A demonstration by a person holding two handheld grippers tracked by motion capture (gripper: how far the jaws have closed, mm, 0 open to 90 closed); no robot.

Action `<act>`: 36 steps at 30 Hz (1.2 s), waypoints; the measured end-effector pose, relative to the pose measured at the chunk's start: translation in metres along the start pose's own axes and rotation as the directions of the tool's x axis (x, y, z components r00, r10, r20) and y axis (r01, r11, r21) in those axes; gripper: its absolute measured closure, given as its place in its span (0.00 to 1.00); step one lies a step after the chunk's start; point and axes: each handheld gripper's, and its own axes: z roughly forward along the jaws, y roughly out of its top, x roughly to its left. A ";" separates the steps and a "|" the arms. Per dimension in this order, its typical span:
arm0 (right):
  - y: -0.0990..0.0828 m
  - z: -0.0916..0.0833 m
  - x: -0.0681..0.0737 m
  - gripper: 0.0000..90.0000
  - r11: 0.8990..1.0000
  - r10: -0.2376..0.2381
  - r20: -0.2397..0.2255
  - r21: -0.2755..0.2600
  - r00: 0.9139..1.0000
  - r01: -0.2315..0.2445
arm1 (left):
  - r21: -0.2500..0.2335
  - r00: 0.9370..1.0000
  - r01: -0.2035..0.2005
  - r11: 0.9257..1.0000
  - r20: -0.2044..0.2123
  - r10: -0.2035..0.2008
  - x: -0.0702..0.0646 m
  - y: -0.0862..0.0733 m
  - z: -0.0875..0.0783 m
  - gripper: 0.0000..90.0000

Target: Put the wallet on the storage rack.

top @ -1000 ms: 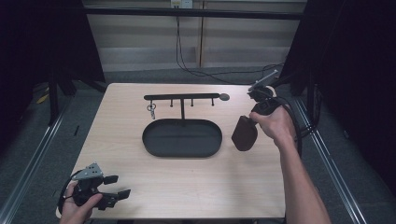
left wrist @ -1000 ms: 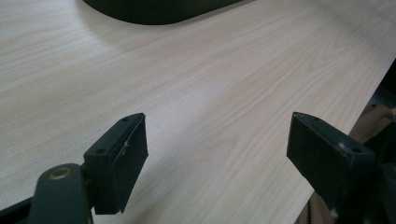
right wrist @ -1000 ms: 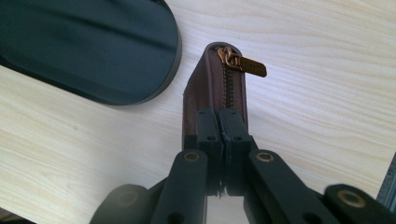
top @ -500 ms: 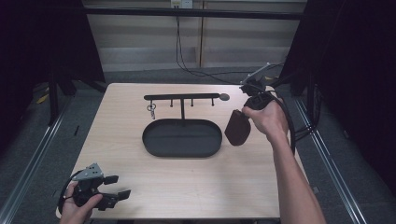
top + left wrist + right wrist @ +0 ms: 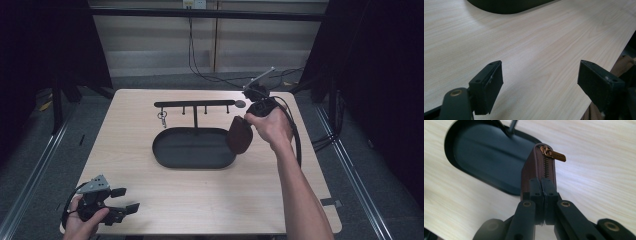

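- Currently my right tool (image 5: 543, 187) pinches the brown zip wallet (image 5: 240, 135), hanging long axis down, zipper edge up, above the black tray's (image 5: 165, 156) right rim.
- My left tool (image 5: 120, 200) stands spread over the worktop (image 5: 215, 195).

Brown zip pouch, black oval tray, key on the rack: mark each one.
brown zip pouch (image 5: 541, 162), right gripper view, zipper edge.
black oval tray (image 5: 192, 162), high view, near rim.
key (image 5: 162, 119), high view, hanging body.

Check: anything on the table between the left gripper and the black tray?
Nothing: only bare table between the left gripper and the black tray, seen in the high view.
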 end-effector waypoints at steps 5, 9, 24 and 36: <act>0.004 0.005 0.007 0.99 1.000 0.003 -0.013 -0.016 1.000 -0.003 | 0.002 1.000 0.002 1.000 0.002 -0.002 0.000 0.000 0.000 0.23; 0.007 0.012 0.013 0.99 1.000 0.004 -0.048 -0.019 0.999 -0.005 | 0.010 1.000 -0.005 1.000 0.007 0.005 0.000 0.000 0.001 0.23; 0.008 0.038 0.025 0.99 0.996 0.029 -0.102 -0.079 0.994 -0.037 | -0.008 1.000 0.001 1.000 0.008 -0.001 0.000 0.000 -0.001 0.23; -0.010 0.069 0.014 0.99 0.985 0.104 -0.167 -0.122 0.981 -0.125 | 0.000 1.000 0.004 1.000 0.008 -0.004 0.000 0.000 -0.001 0.23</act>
